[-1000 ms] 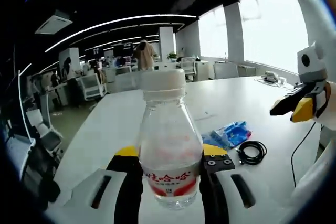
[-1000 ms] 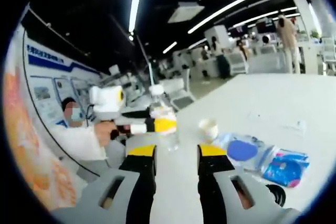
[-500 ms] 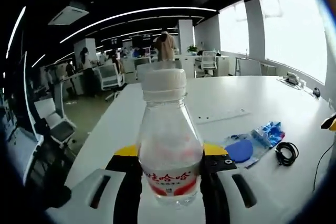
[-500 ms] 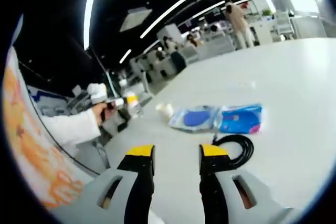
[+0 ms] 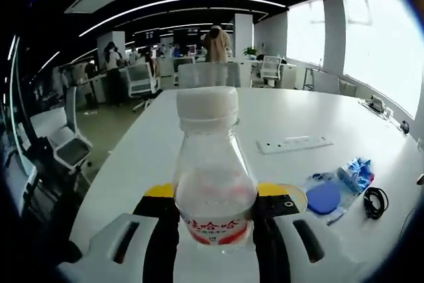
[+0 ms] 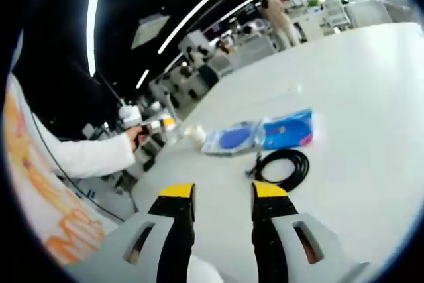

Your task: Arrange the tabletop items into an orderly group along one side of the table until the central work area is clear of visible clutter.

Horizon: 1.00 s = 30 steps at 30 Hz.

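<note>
Left gripper view — bottle [image 5: 213,183] hides, perhaps, a cup [image 5: 297,197].

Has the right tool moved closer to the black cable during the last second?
Yes. The right tool now points at the cable lying just ahead of it; a second ago the cable sat at the view's lower right edge.

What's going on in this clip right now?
A person is tidying a white table with a gripper in each hand. The left gripper is shut on a clear water bottle with a white cap. The right gripper is open and empty, its jaws pointing toward a coiled black cable on the table. Just beyond the cable lie two blue packets, with a small white cup beside them.
</note>
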Motion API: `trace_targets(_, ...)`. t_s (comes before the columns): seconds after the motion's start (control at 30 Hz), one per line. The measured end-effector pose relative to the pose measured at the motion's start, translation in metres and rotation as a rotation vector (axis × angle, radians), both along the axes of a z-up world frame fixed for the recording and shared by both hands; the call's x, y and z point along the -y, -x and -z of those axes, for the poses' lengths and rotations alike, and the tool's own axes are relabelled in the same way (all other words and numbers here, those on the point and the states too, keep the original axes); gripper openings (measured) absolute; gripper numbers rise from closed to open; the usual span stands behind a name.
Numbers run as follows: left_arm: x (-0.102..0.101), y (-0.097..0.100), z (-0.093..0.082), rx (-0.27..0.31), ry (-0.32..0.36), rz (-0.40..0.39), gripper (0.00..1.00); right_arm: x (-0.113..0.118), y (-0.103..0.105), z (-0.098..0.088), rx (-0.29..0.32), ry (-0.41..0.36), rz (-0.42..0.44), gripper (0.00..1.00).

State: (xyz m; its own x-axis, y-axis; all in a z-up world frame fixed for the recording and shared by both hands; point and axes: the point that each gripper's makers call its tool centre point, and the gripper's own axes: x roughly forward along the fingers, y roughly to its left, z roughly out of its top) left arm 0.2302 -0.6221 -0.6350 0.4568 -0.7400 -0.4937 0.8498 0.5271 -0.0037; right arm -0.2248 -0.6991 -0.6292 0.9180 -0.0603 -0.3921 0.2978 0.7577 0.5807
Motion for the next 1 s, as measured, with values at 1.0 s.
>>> trace_targets(1.0,0.023,0.002,0.043,-0.13,-0.012,-0.019,0.41,-0.003,-0.005,0.02,-0.05,-0.062,0.021,0.28)
